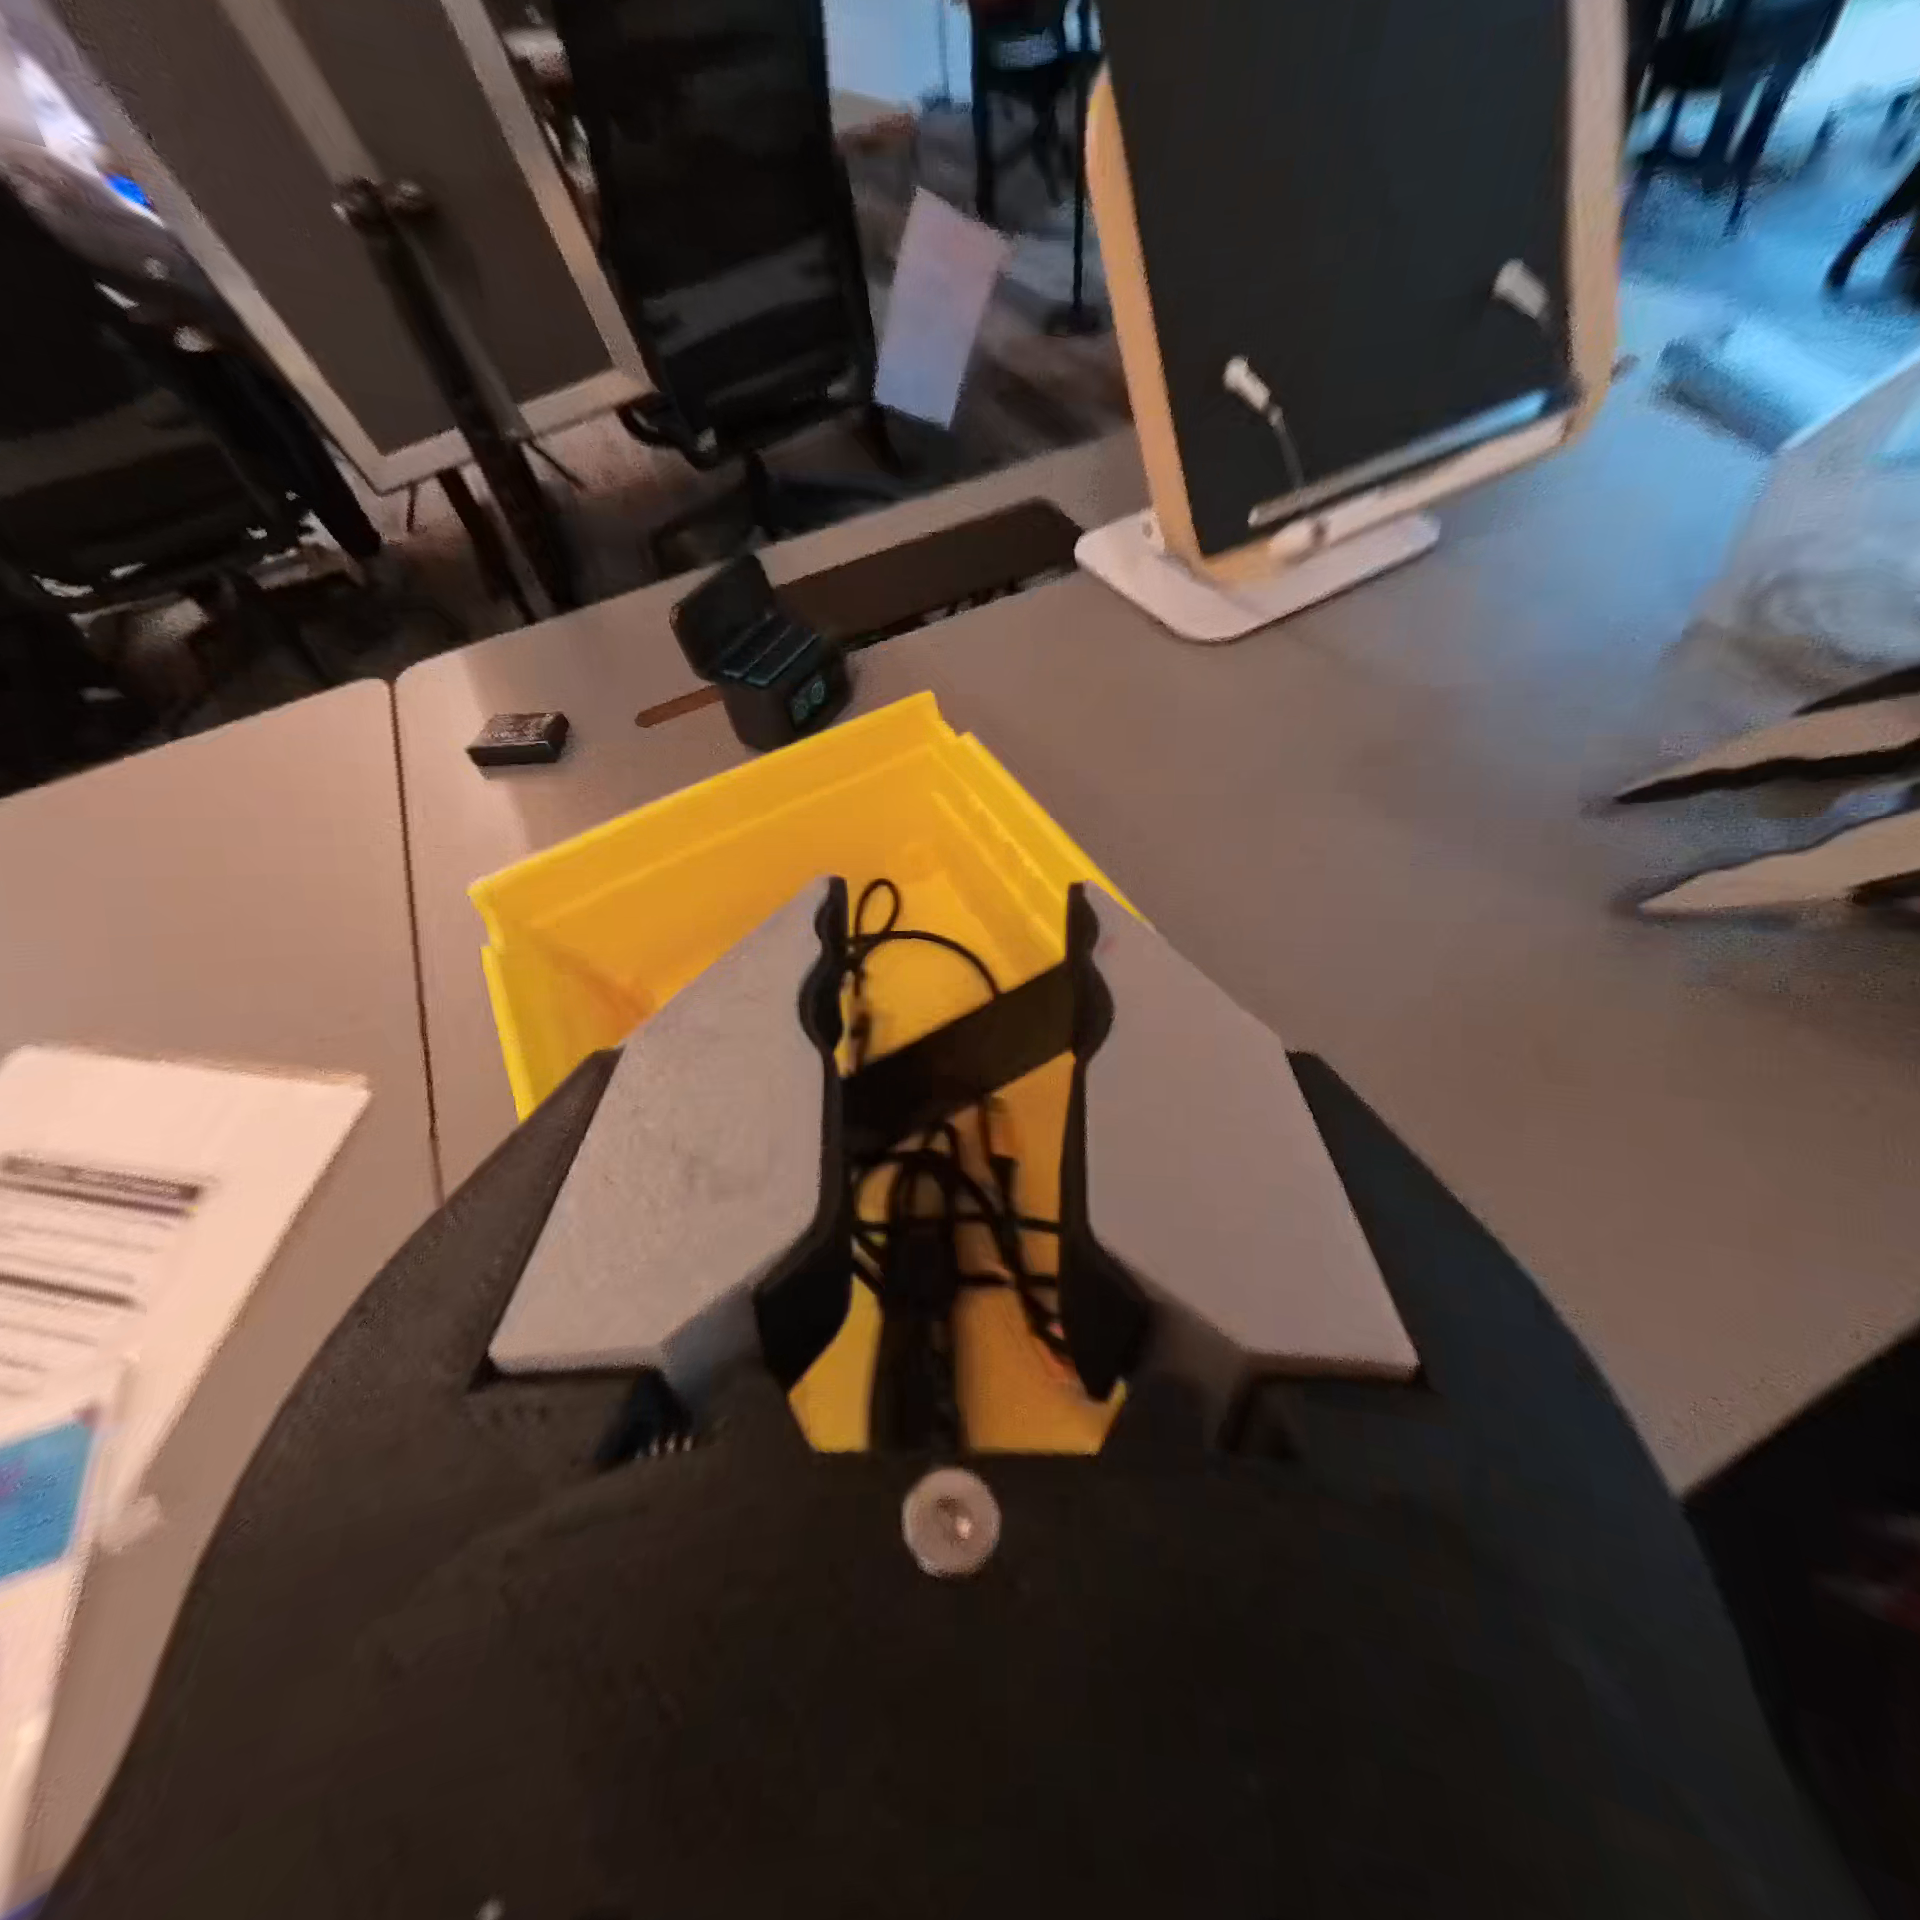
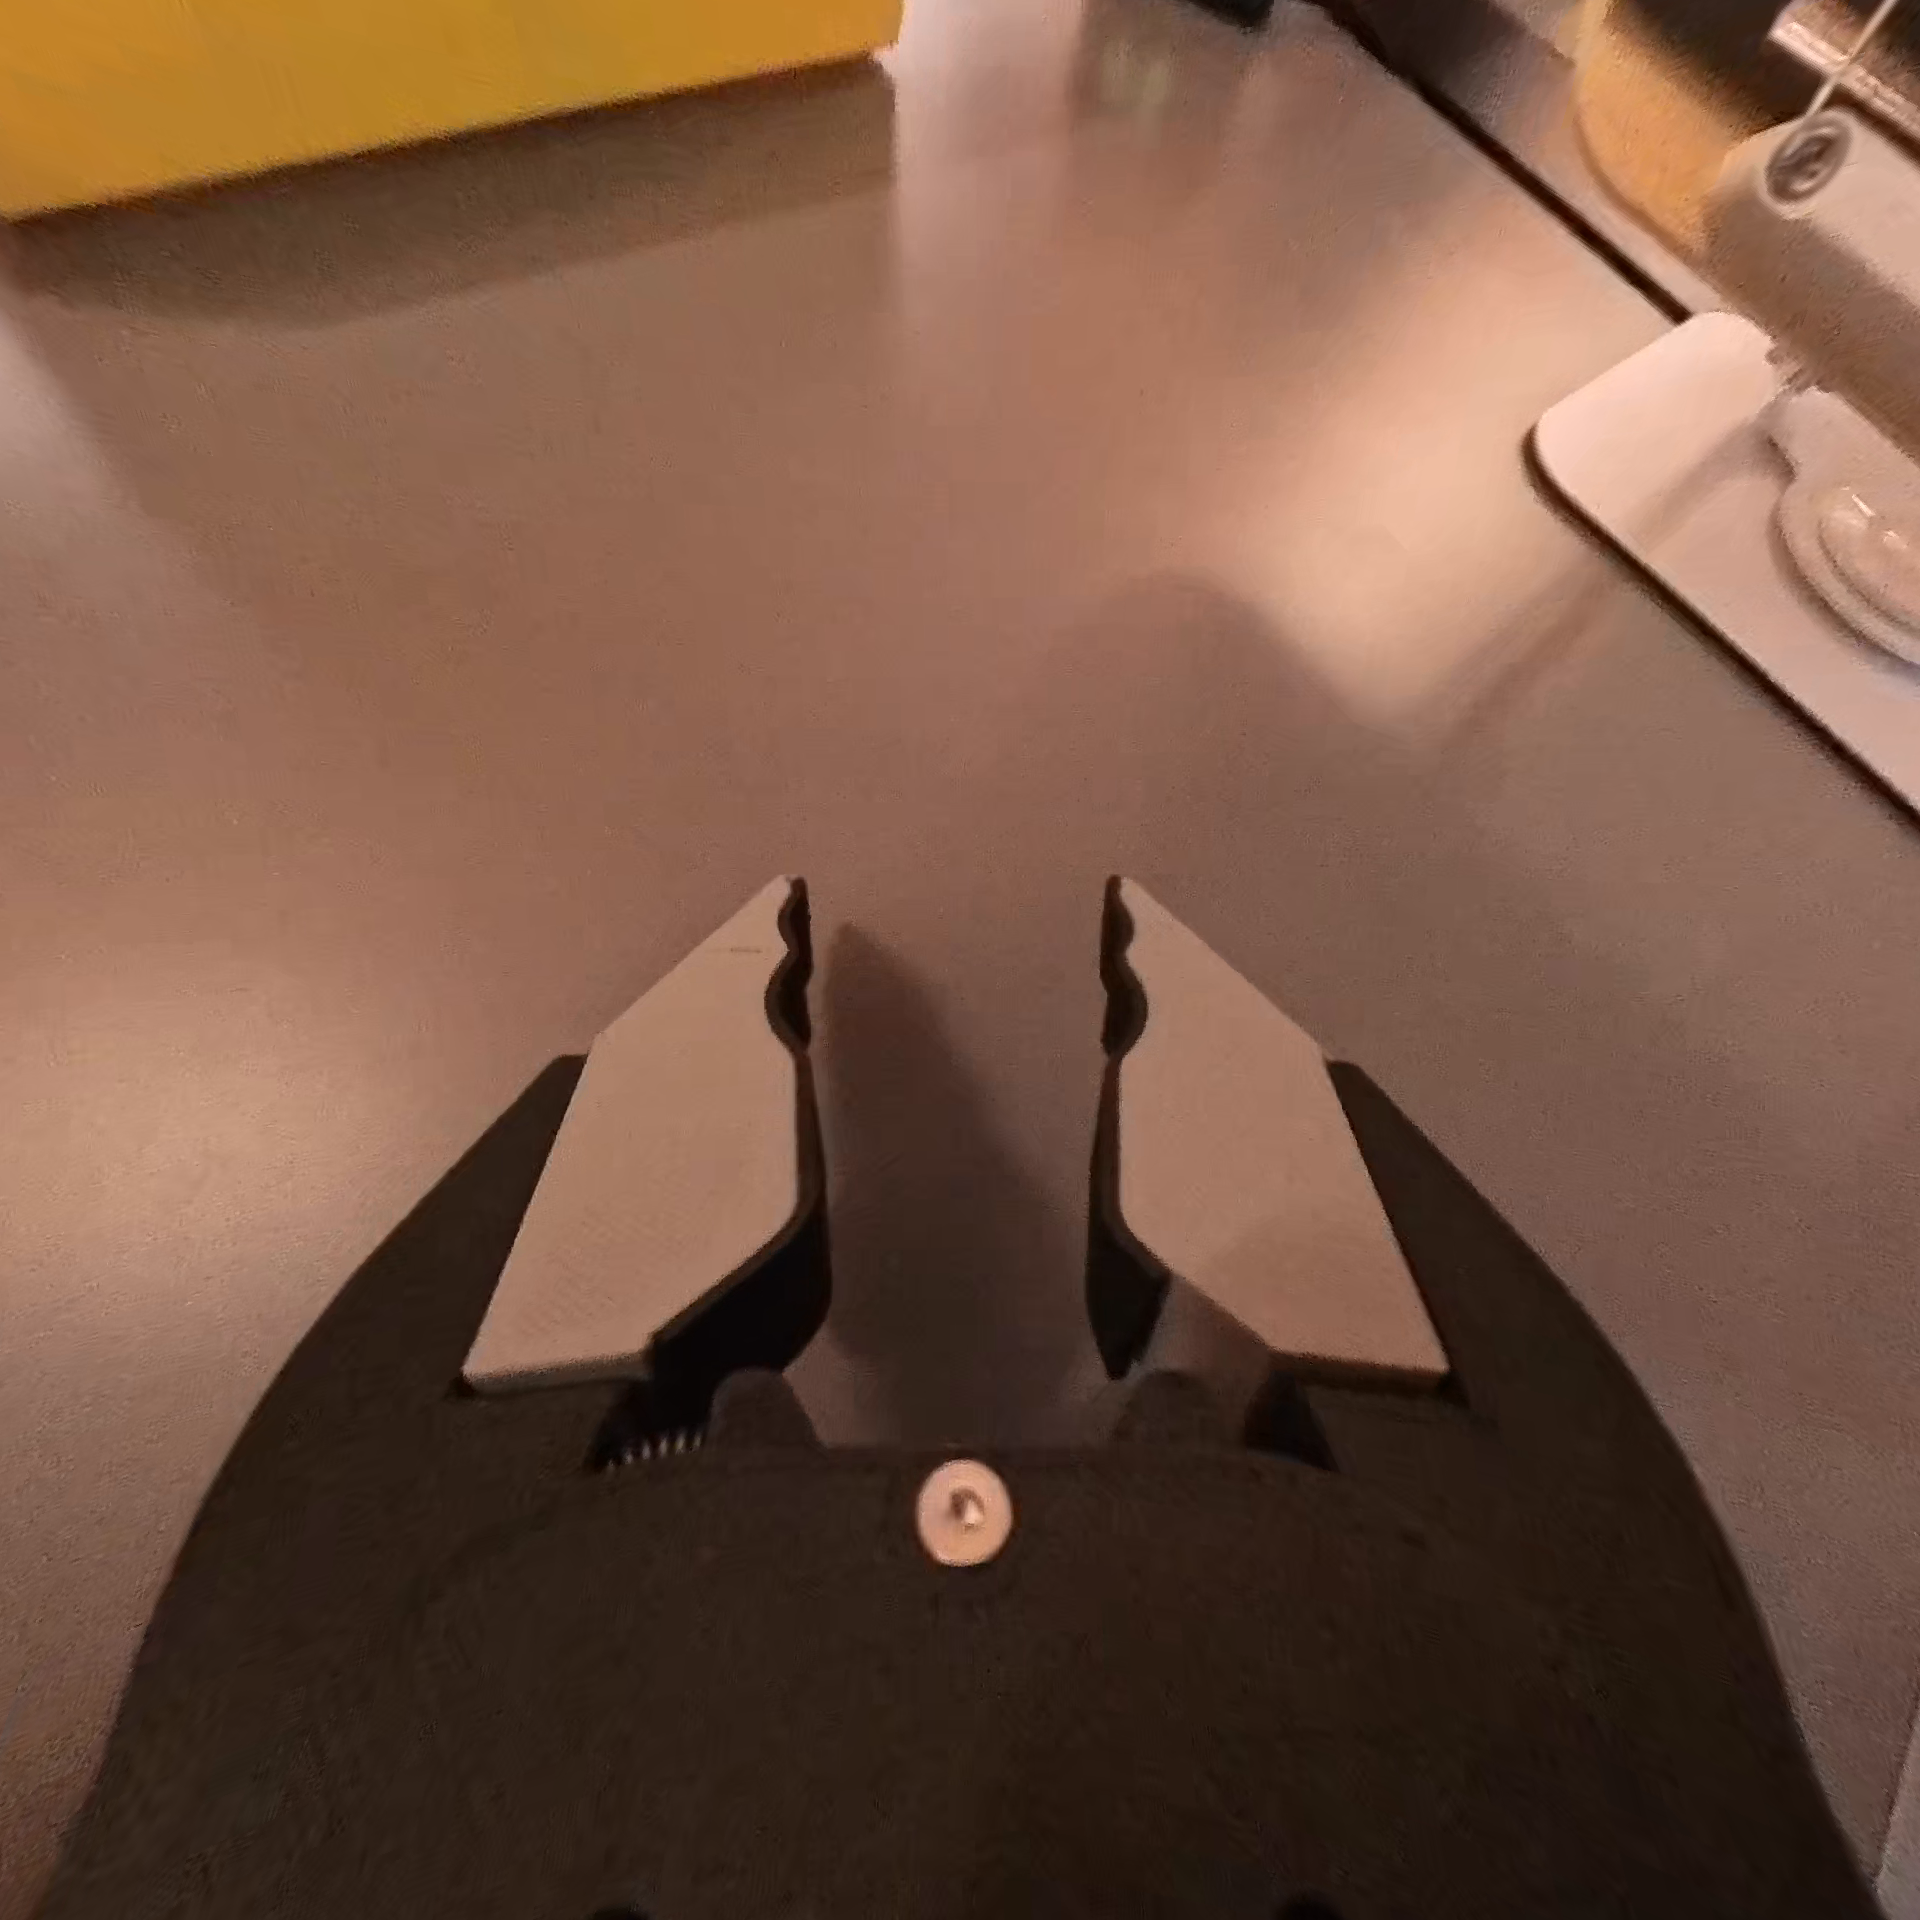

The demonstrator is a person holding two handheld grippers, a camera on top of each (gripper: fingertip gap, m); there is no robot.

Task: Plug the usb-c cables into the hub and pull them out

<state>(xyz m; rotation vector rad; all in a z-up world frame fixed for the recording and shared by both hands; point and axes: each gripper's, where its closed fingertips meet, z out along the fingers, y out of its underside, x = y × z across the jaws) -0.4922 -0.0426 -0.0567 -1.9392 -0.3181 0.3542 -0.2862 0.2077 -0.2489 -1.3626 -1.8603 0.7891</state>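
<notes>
nearby: yellow bin (image 1: 675,883) holding tangled cables (image 1: 935,1174); monitor stand (image 1: 1247,582) beyond.

Thin black cables (image 1: 940,1195) lie in a loose tangle inside the yellow bin (image 1: 665,883), loops crossing each other, one small loop up near the far end. A flat black bar-shaped piece (image 1: 971,1044), likely the hub, lies slantwise across the tangle in the bin, right end farther away than the left. Whether any plug sits in it cannot be told; connectors are too small and partly hidden. The bin is open-topped and stands on the grey surface (image 1: 1351,935).
</notes>
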